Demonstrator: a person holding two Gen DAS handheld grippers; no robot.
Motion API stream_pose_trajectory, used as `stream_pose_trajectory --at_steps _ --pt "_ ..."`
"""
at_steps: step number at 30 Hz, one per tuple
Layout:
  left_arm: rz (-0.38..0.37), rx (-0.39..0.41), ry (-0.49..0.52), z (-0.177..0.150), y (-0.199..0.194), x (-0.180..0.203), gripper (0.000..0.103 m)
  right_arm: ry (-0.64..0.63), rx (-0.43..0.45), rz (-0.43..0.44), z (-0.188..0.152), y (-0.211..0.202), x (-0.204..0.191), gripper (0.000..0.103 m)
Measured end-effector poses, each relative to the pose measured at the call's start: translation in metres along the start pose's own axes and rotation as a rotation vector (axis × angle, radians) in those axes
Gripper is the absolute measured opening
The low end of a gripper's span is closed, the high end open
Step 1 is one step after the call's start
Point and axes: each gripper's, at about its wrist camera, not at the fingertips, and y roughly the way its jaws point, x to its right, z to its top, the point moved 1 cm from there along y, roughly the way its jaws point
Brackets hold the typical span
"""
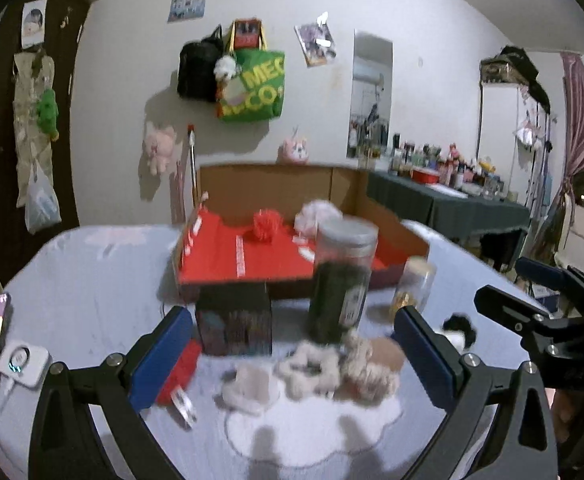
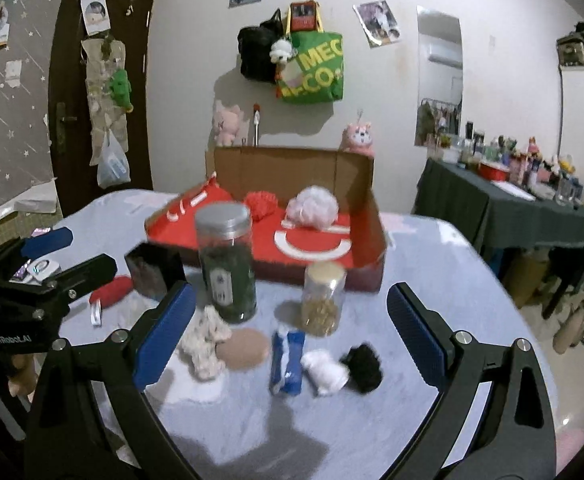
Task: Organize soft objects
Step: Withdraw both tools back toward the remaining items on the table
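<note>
- Both my claws gape apart, holding nothing: left gripper point(image 1: 292, 352), right gripper point(image 2: 292, 326).
- The white pom-pom point(image 2: 325, 366) looks light and squashy; I'd pinch its middle.

blur: beige fluffy scrunchies point(image 1: 307, 368) smeared before tall green-filled jar point(image 1: 341, 280) | hidden: black cube box point(image 2: 154, 270) partly behind jar

Probably a lived-in home bedroom: ahead hang tote bags point(image 2: 311, 68), plush toys point(image 2: 226, 123), a mirror point(image 2: 439, 76); curtain point(image 1: 583, 128) far right.
</note>
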Motion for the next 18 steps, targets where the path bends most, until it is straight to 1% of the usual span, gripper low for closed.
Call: stream_pose_trajectory --at_steps 4,8,12,18 --pt "0.006 -0.068 -0.022 -0.02 0.014 -0.008 0.103 0.014 -0.057 0.031 -0.02 0.021 -0.006 0.098" --pt "0.026 -0.106 -0.04 -0.032 0.022 -0.023 0.103 0.022 -0.111 0.063 -0.034 0.04 -0.013 0.098" --pt "0.057 -0.138 -0.057 -0.033 0.027 -0.041 0.103 0.03 -0.135 0.092 -0.038 0.054 -0.021 0.098" --pt "0.123 -0.17 -0.062 -0.035 0.033 -0.074 0.103 0.017 -0.165 0.127 -0.04 0.07 -0.034 0.098"
